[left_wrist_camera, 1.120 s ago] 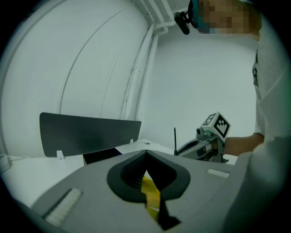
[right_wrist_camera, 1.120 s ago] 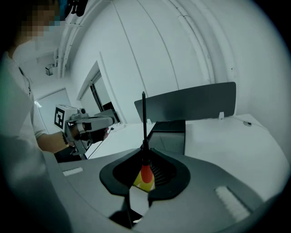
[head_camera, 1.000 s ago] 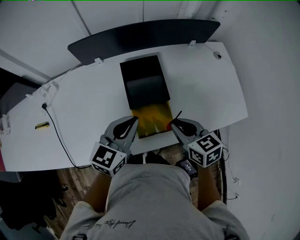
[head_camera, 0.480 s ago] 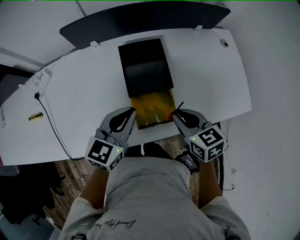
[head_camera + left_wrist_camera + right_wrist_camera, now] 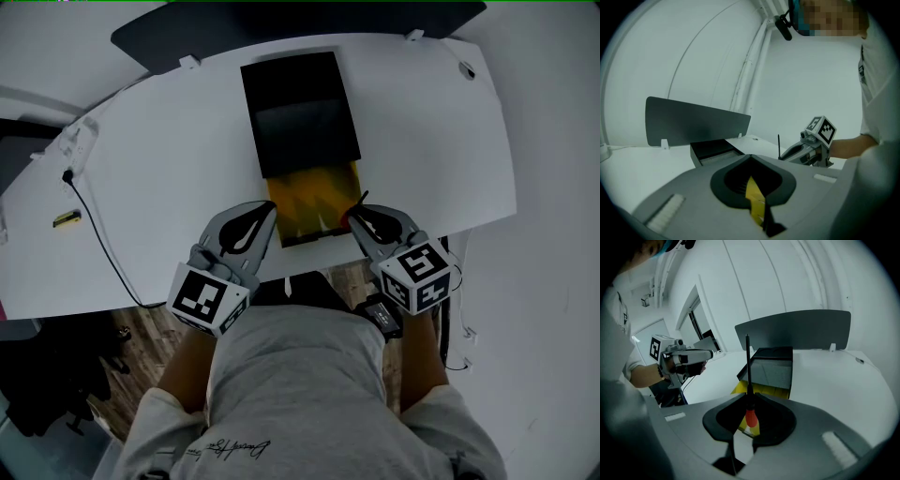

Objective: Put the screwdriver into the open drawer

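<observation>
A black cabinet (image 5: 300, 108) stands on the white desk (image 5: 159, 178), and its drawer (image 5: 309, 202) is pulled out toward me, showing a yellow inside. My right gripper (image 5: 354, 217) is shut on the screwdriver (image 5: 347, 218) at its red handle, at the drawer's front right corner. The black shaft (image 5: 747, 364) sticks up and forward past the jaw tips. My left gripper (image 5: 267, 212) hovers at the drawer's front left corner, jaw tips together and nothing in them. In the left gripper view the right gripper (image 5: 806, 150) and the shaft (image 5: 778, 145) show beyond the cabinet (image 5: 712, 150).
A dark curved panel (image 5: 281, 23) stands along the desk's back edge. A black cable (image 5: 98, 253) runs over the left of the desk, with a small yellow object (image 5: 66, 219) near it. Below the front edge are wooden floor (image 5: 131, 328) and a black device (image 5: 380, 316).
Both grippers have sunk a little at the drawer's front corners. The right one still holds the screwdriver; the left stays shut.
</observation>
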Tool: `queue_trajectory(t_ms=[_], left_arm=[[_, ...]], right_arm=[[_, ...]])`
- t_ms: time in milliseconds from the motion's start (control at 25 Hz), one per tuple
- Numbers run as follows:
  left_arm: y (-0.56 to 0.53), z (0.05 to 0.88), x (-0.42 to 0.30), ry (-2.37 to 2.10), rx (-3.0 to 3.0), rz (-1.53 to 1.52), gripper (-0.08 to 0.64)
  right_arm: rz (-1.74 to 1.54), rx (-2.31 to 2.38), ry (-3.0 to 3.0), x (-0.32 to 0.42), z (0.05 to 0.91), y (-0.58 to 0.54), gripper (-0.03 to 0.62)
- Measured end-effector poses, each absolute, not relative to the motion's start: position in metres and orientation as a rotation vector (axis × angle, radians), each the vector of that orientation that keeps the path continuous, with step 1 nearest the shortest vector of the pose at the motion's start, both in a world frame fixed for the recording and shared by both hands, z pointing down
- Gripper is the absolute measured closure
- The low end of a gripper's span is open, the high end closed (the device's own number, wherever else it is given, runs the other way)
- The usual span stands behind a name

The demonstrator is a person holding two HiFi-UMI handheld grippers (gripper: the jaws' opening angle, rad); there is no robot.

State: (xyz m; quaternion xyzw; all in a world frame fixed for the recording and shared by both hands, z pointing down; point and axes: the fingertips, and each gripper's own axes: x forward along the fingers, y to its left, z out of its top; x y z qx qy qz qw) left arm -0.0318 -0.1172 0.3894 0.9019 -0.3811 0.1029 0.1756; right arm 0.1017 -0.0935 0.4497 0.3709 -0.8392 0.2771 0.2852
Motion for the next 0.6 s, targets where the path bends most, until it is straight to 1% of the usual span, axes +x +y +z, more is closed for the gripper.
queue_trajectory(t_ms=[600], left_arm=[[-0.119, 0.411, -0.033, -1.029, 2.532, 0.312, 0.56]], right_arm=[[0.702, 0.943, -2.155, 0.1, 0.49, -0.1, 0.518]])
